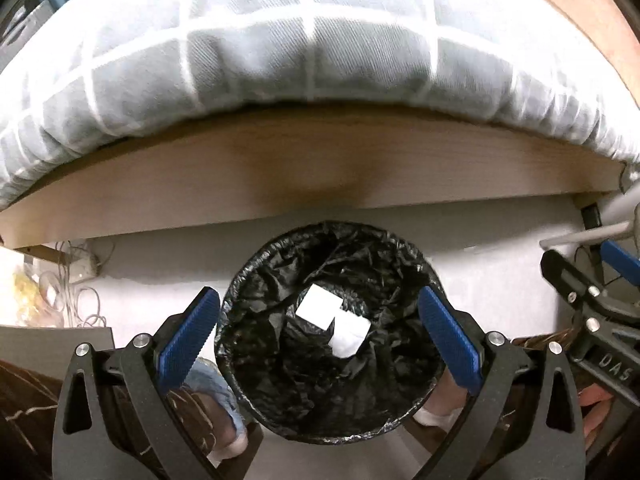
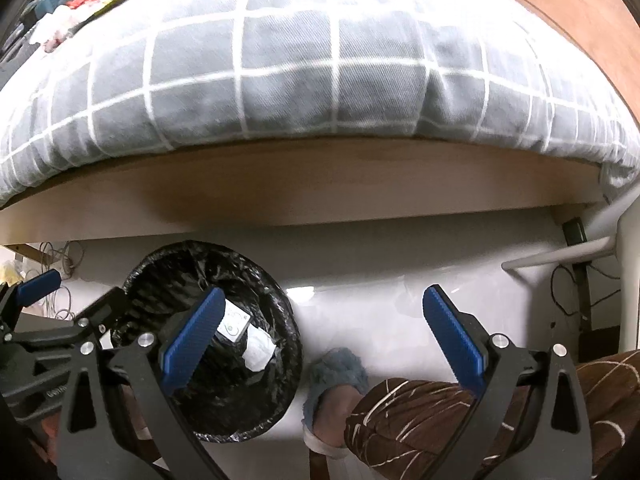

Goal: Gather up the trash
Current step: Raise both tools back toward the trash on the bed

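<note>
A round bin with a black liner (image 1: pixel 276 392) stands on the white floor by the bed. Two white scraps lie at its bottom: a flat square piece (image 1: pixel 318 306) and a crumpled tissue (image 1: pixel 350 340). My left gripper (image 1: pixel 318 291) hangs straight above the bin, jaws wide open, nothing between the blue pads (image 1: pixel 186 338). In the right wrist view the bin (image 2: pixel 240 400) sits lower left, holding the flat piece (image 2: pixel 234 322) and the tissue (image 2: pixel 260 350). My right gripper (image 2: pixel 324 291) is open and empty over bare floor, just right of the bin. The left gripper (image 2: pixel 76 292) shows at the left edge.
A bed with a grey checked duvet (image 2: pixel 320 80) and a wooden side rail (image 2: pixel 320 184) runs across the back. A person's foot in a blue fuzzy slipper (image 2: pixel 336 372) and a brown patterned trouser leg (image 2: pixel 440 412) stand beside the bin. Cables (image 1: pixel 80 300) lie at left, a white tube frame (image 2: pixel 560 256) at right.
</note>
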{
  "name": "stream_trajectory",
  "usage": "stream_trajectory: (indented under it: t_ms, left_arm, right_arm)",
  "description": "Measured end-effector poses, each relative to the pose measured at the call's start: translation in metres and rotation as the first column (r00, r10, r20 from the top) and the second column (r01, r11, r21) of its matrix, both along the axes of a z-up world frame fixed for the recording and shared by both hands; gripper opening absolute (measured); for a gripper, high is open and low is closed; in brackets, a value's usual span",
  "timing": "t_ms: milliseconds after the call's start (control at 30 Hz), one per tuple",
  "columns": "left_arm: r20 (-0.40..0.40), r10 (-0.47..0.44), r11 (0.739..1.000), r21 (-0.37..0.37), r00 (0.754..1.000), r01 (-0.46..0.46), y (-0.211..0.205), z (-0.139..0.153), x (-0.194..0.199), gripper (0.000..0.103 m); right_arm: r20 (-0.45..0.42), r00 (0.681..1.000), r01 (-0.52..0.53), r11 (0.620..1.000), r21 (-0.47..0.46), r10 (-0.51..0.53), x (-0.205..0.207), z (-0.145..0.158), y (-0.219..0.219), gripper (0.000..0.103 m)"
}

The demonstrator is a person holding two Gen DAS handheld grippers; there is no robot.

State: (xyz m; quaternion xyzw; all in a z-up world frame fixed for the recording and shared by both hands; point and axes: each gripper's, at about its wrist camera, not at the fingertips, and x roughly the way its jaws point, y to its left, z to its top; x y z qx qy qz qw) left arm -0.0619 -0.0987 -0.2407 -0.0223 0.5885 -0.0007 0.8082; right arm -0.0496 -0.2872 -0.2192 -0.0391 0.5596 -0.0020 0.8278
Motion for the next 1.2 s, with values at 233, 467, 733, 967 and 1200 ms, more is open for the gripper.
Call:
stream_trajectory:
  t_ms: [233, 467, 733, 967, 1200]
  left_arm:
    - [0.114, 0.033, 0.999, 0.012, 0.993, -0.035, 0.016, 0.041, 0.001, 0.097]
    - [0.202, 0.041, 0.998, 0.028, 0.979, -0.048, 0.026, 0.078, 0.001, 0.097]
    - [0.305, 0.049, 0.999, 0.005, 0.951, -0.053, 0.045, 0.131, 0.005, 0.097]
    - [0.344, 0.076, 0.997, -0.029, 0.936, -0.070, 0.066, 0.155, 0.029, 0.097]
    - [0.365, 0.087, 0.996, -0.028, 0.927, -0.082, 0.077, 0.166, 0.057, 0.097]
  right_arm:
    - [0.084, 0.996, -0.019, 1.000, -0.015, 0.020, 0.001, 0.031, 0.011, 0.095]
    - [0.176, 0.984, -0.028, 0.999, -0.017, 0.031, 0.005, 0.069, 0.023, 0.095]
    - [0.279, 0.959, -0.048, 0.999, -0.024, 0.053, 0.012, 0.117, 0.035, 0.095]
    - [0.345, 0.937, -0.059, 0.998, -0.002, 0.056, 0.036, 0.142, 0.042, 0.095]
    - [0.377, 0.925, -0.047, 0.999, -0.005, 0.046, 0.072, 0.154, 0.042, 0.095]
